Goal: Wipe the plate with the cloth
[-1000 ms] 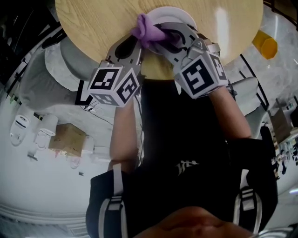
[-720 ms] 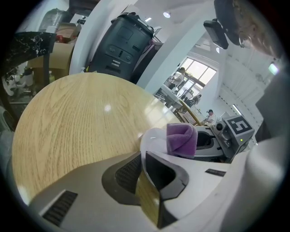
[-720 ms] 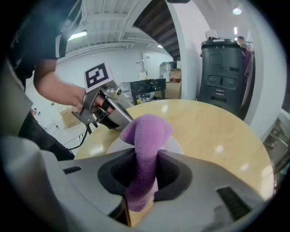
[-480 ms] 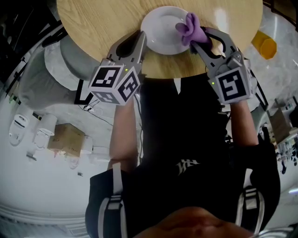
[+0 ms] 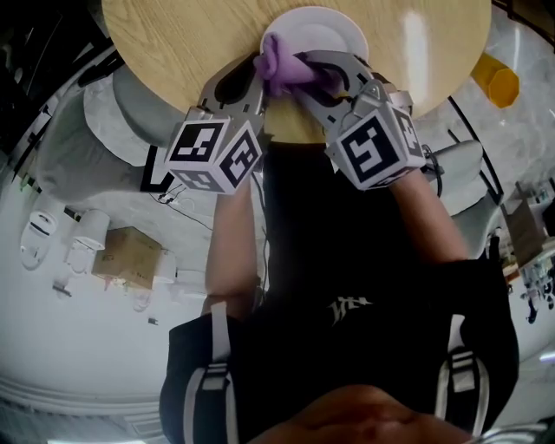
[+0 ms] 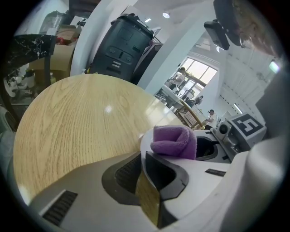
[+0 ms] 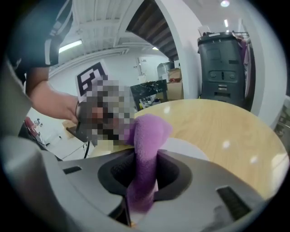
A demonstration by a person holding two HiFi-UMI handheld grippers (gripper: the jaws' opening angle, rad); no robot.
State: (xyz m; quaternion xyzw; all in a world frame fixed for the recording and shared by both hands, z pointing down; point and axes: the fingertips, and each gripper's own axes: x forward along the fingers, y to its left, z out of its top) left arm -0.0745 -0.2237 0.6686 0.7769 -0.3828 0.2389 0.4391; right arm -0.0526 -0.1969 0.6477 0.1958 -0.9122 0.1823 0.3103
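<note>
Cloth on the plate, both grippers gripping.

In the head view the plate point(image 5: 328, 24) sits on the table point(image 5: 173, 43) at its near edge, at about 12 o'clock from the person. The left gripper point(image 6: 142, 158) has its jaws pressed onto the plate's rim at roughly 8 o'clock, with the white edge running in between them. The right gripper point(image 7: 144, 174) comes in from about 5 o'clock and pinches the purple cloth point(image 5: 279, 65); a strip of it runs down between the jaws and a bunched fold stands up past their tips. The cloth lies on the plate's 8 o'clock side, just beside the left gripper's tips. Whether it touches those tips cannot be told. The two marker cubes are side by side below the table edge, close but apart.
</note>
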